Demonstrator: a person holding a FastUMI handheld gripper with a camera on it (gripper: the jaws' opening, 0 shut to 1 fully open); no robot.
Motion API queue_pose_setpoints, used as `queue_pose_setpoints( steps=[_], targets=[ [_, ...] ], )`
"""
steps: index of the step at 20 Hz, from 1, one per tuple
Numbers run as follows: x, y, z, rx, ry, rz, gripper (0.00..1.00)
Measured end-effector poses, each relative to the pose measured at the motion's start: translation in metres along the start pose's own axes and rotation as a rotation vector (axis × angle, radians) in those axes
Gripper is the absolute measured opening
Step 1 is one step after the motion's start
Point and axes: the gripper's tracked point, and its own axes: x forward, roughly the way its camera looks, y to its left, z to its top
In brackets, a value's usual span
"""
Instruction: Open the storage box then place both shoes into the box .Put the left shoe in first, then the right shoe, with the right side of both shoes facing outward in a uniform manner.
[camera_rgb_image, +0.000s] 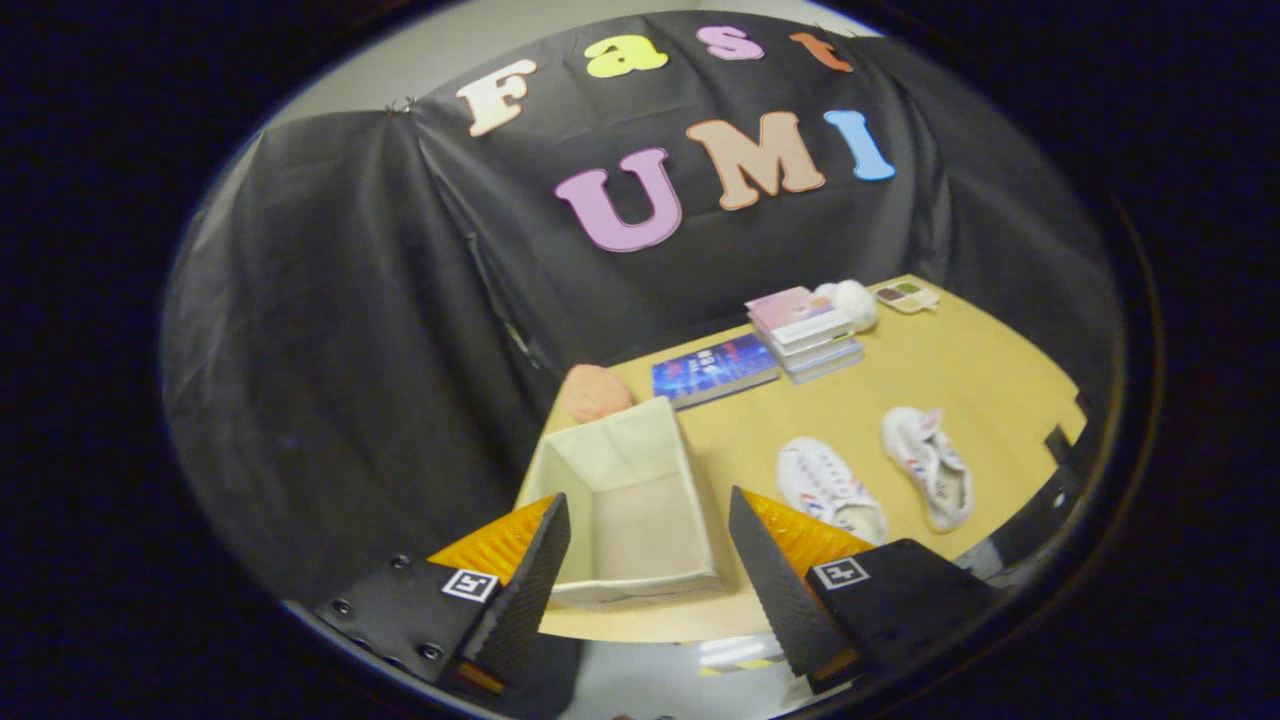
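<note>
A cream fabric storage box (630, 500) stands open-topped and empty on the wooden table (960, 370), at its left front corner. My gripper (648, 510) hovers above it, open, with nothing between its fingers; the box shows through the gap. Two white sneakers lie on the table to the right of the box. The nearer shoe (828, 488) lies just beyond my right finger. The farther shoe (930, 465) lies to its right, apart from it.
A pink round object (594, 392) sits behind the box. A blue book (714, 370) lies flat further back, then a stack of books (806, 332) with a white fluffy thing (852, 302) and a small tray (906, 296). The table's front edge runs below my fingers.
</note>
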Motion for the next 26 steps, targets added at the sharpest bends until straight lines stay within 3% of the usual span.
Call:
queue_pose_setpoints(
  steps=[4,12,15,20,26],
  targets=[
    [0.01,-0.079,-0.003,-0.164,0.089,-0.203,0.97],
    [0.059,-0.2,-0.037,-0.392,0.373,-0.424,0.91],
    [0.091,-0.222,-0.048,-0.461,0.434,-0.422,0.9],
    [0.134,-0.227,-0.076,-0.542,0.519,-0.347,0.88],
    [0.159,-0.223,-0.094,-0.497,0.518,-0.327,0.86]
  ],
)
